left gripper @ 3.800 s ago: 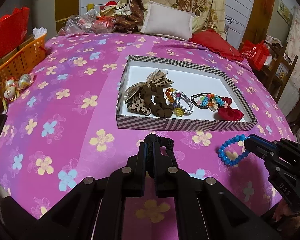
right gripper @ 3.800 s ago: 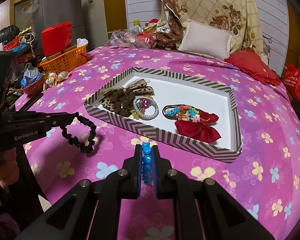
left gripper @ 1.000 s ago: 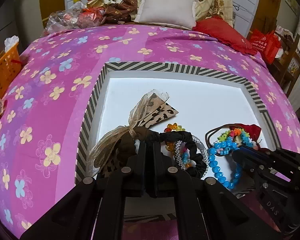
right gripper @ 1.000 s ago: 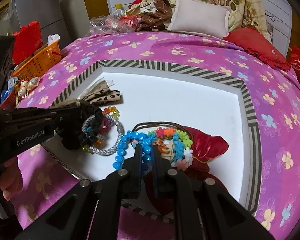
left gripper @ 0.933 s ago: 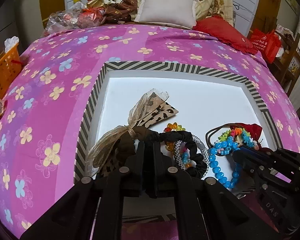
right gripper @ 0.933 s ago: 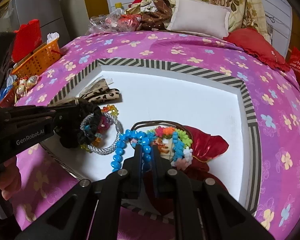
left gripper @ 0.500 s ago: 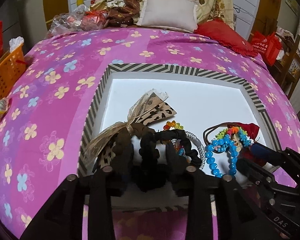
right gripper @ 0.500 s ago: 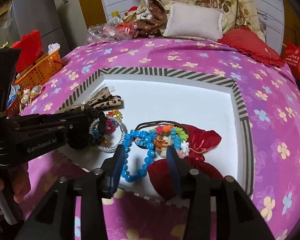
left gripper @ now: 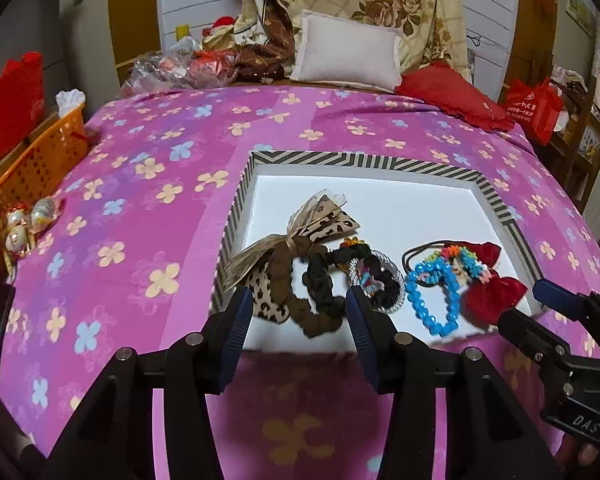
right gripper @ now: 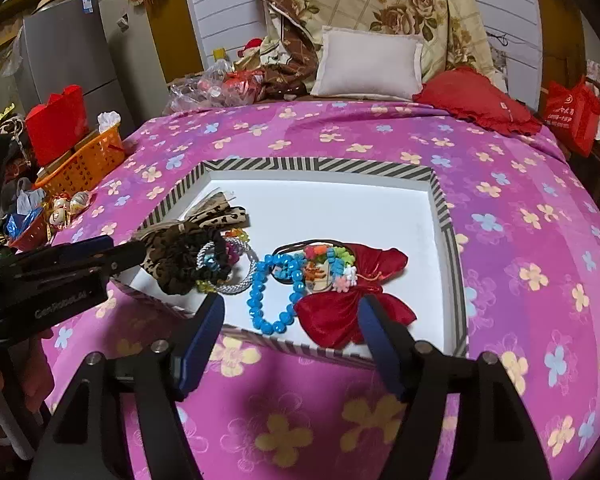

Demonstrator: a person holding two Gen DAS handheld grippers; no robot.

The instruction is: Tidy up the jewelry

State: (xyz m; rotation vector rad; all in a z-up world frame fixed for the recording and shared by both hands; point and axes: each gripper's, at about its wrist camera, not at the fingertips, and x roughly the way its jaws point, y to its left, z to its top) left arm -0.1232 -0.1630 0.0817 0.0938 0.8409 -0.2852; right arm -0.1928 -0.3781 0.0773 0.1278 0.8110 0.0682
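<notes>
Nearest, the left gripper [left gripper: 296,312] has its jaws opening with nothing pinched between them; the right gripper [right gripper: 290,320] is likewise opening and empty. Just beyond, at twelve o'clock, the striped tray [left gripper: 364,159] on the pink bedspread [left gripper: 148,160] holds the black scrunchie [left gripper: 320,284] at its near left and the blue bead bracelet [right gripper: 274,292] beside a red bow [right gripper: 340,312]. Farther off lies a white pillow [left gripper: 346,54].

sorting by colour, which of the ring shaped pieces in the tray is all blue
The blue bead bracelet, lying between the silver braided ring and the red bow.
</notes>
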